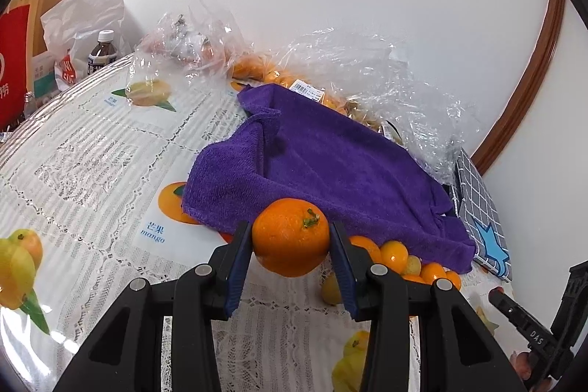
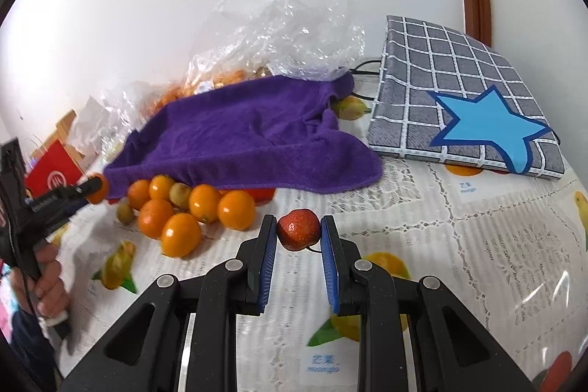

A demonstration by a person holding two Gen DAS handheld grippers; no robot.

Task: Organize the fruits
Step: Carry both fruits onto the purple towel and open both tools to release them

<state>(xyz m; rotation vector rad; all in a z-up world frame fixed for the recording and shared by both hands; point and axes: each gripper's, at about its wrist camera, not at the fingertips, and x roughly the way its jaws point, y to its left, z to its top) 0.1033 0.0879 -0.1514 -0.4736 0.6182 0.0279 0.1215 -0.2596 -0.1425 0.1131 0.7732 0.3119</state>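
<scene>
Our left gripper (image 1: 291,237) pinches an orange (image 1: 290,237) between its blue pads (image 1: 237,263), the fruit lifted clear of the tablecloth with its green stem tilted to the upper right; our right gripper (image 2: 298,232) pinches a small red fruit (image 2: 297,230), speckled and glossy, its thin stalk trailing out below toward the right pad.

Just beyond the left gripper lies the edge of a purple towel (image 1: 323,164); at its near hem, to the right of our orange, we see a cluster of small oranges (image 1: 395,254) with a few yellow-green ones among them, some tucked under the cloth. From the right wrist view the same cluster (image 2: 191,208) sits to the left of our red fruit, spilling out from under the towel (image 2: 239,131); at the far left of that view a hand (image 2: 47,278) holds the left gripper's handle, its tip at the towel's left corner.

Behind the towel crumpled clear plastic bags (image 1: 367,72) hold more orange fruit against the white wall; a grey checked folder with a blue star (image 2: 466,98) rests to the right of the towel; the table wears a lace-patterned tablecloth (image 1: 92,153) printed with mangoes; at the far left stand a dark bottle with a white cap (image 1: 103,52), a white bag and a red package.
</scene>
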